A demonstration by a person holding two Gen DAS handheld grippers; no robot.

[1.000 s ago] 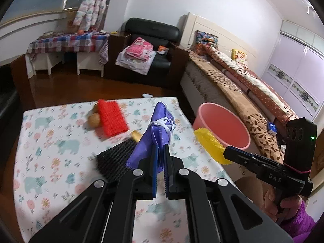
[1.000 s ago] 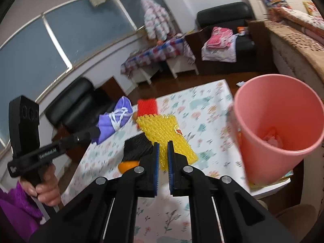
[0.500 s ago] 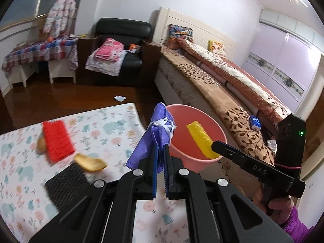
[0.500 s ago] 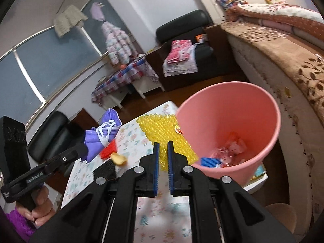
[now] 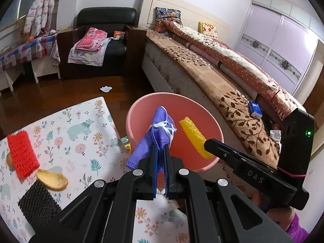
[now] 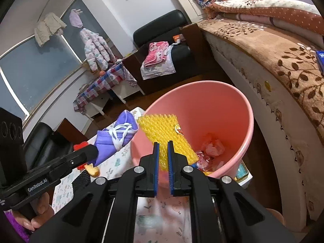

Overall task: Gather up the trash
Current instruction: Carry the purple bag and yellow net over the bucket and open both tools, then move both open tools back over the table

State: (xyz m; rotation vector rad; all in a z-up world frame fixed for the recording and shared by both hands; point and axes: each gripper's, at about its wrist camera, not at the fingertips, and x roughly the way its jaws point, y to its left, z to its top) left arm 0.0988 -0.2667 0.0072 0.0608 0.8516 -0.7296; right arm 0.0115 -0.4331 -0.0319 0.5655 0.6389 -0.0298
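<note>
My left gripper [image 5: 160,147] is shut on a purple face mask [image 5: 160,125] with white ear loops and holds it above the near rim of the pink bucket [image 5: 133,111]. My right gripper [image 6: 163,144] is shut on a yellow foam net [image 6: 162,129], which hangs over the open mouth of the pink bucket [image 6: 250,119]. In the left wrist view the yellow foam net [image 5: 193,135] sticks out of the right gripper [image 5: 209,144] over the bucket. From the right wrist camera the mask [image 6: 117,135] shows beside the bucket's left rim, in the left gripper [image 6: 94,151].
On the floral tablecloth [image 5: 85,125] lie a red foam net [image 5: 22,154], a black foam net [image 5: 38,204] and an orange peel [image 5: 52,179]. Crumpled wrappers [image 6: 210,151] sit in the bucket's bottom. The bed [image 5: 222,75] runs close along the bucket's right side.
Both grippers have swung from above the table to the pink bucket, carrying the mask and the yellow net with them. The bucket now fills the middle of both views.
</note>
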